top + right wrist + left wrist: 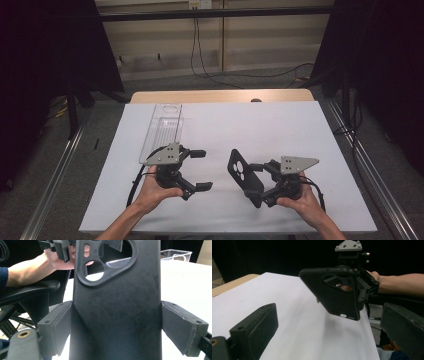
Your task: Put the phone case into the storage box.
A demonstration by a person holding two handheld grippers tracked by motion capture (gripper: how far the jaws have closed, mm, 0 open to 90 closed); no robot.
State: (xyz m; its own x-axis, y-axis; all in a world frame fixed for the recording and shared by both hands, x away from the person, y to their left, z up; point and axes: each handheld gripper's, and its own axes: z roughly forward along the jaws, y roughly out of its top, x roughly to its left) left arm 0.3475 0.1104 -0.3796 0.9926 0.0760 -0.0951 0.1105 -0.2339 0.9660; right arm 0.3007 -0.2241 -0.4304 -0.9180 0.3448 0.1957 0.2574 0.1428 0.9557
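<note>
Far to the left on the white counter (280, 130) lies a clear plastic tray (162, 131). It is long and see-through, with thin hard walls, and it looks empty to me.

Just beside its near end is my left claw (201, 170). Its two black jaws stand wide apart with nothing between them. They are blocky, with flat dull pads (259, 327).

Next, going right, comes the phone case (245, 176). It is black and thin, with round corners and a dull, slightly grainy skin. Near its top is a big raised ring with round holes for camera lenses. It hangs tilted above the counter, not touching it.

My right claw (262, 184) is clenched on the case. One pad presses each long edge, as the right claw's own camera shows (116, 315).

Here is what I think could go wrong. The case is bendy and only pinched by its thin edges, so a hard squeeze could bow it and make it pop out. If I bring the left claw in too fast, I could knock the case crooked or push it loose. A swing of the left hand could also bump the light tray and slide it across the counter.
</note>
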